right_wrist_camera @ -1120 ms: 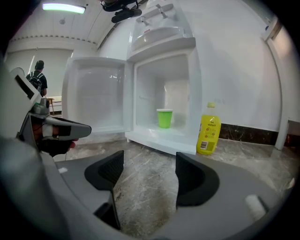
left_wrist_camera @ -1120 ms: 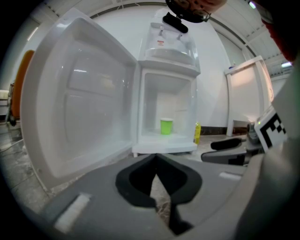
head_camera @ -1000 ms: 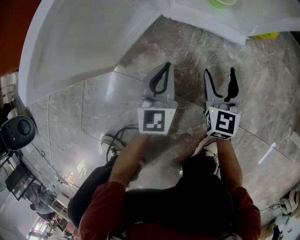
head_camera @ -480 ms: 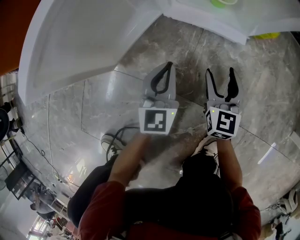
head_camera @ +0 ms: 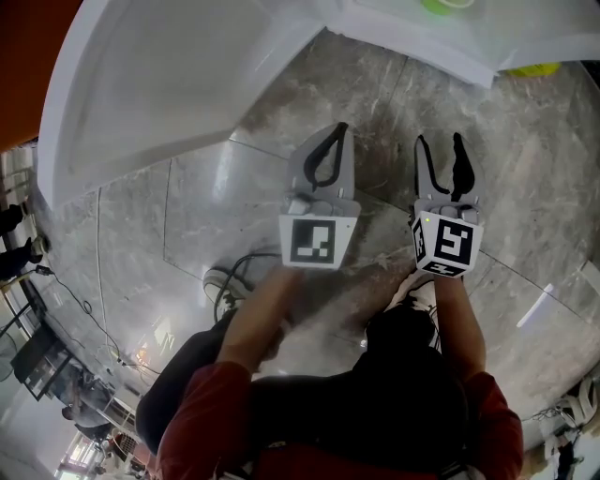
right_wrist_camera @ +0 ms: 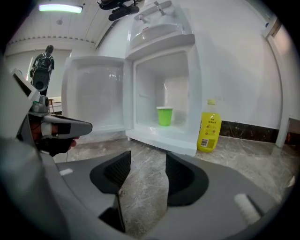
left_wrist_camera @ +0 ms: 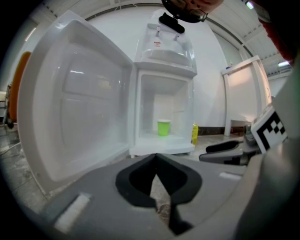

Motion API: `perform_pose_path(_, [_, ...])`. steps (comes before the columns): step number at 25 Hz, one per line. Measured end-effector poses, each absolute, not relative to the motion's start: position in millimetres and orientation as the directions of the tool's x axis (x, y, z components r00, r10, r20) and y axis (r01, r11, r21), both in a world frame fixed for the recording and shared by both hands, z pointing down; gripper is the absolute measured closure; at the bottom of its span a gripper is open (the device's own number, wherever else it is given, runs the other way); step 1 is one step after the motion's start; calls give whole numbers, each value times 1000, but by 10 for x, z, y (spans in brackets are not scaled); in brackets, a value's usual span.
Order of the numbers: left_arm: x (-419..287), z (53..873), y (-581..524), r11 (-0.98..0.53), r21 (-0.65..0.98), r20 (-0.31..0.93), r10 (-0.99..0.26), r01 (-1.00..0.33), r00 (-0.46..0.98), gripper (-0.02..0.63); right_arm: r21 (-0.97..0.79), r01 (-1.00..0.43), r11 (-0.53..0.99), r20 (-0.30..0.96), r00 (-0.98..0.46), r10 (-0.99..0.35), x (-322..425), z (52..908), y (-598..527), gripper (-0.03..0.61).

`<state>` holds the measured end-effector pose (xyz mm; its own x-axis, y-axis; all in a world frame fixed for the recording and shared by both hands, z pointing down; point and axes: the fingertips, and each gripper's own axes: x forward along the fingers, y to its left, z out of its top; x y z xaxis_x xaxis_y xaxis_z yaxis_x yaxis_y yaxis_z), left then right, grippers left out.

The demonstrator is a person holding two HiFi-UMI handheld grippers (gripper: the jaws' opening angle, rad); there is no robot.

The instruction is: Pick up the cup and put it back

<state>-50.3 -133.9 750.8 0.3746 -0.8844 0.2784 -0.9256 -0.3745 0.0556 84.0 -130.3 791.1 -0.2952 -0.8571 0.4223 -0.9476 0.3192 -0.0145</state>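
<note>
A green cup (right_wrist_camera: pixel 164 116) stands upright on the floor of a white cabinet's open compartment (right_wrist_camera: pixel 161 133); it also shows in the left gripper view (left_wrist_camera: pixel 163 127) and at the head view's top edge (head_camera: pixel 446 4). Both grippers hover over the marble floor, well short of the cabinet. My left gripper (head_camera: pixel 330 136) has its jaws shut with nothing in them, the tips meeting (left_wrist_camera: pixel 156 157). My right gripper (head_camera: pixel 438 147) is beside it, its jaws closing with only bare floor between them (right_wrist_camera: pixel 143 161).
The cabinet's white door (left_wrist_camera: pixel 79 103) swings open to the left. A yellow bottle (right_wrist_camera: pixel 209 131) stands on the floor just right of the cabinet. A white panel (left_wrist_camera: pixel 243 98) stands farther right. A cable and a shoe (head_camera: pixel 225 281) lie near my feet.
The right gripper's jaws have drawn closer together. Both grippers have edged slightly forward and to the right. The cup has not moved.
</note>
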Motion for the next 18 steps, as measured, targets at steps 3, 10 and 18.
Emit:
perform_pose_path(3, [-492, 7529, -1325, -378, 57, 281, -882, -924, 378, 612, -16, -947, 322, 426, -298, -854, 829, 7925, -1293, 361])
perform_pose_path(10, [-464, 7547, -1305, -377, 64, 283, -881, -924, 379, 612, -29, -947, 320, 420, -302, -856, 836, 7912, -1281, 449])
perform_pose_path(18, [-453, 7562, -1306, -380, 61, 285, -879, -923, 381, 612, -36, -949, 312, 416, -298, -859, 866, 7916, -1285, 528])
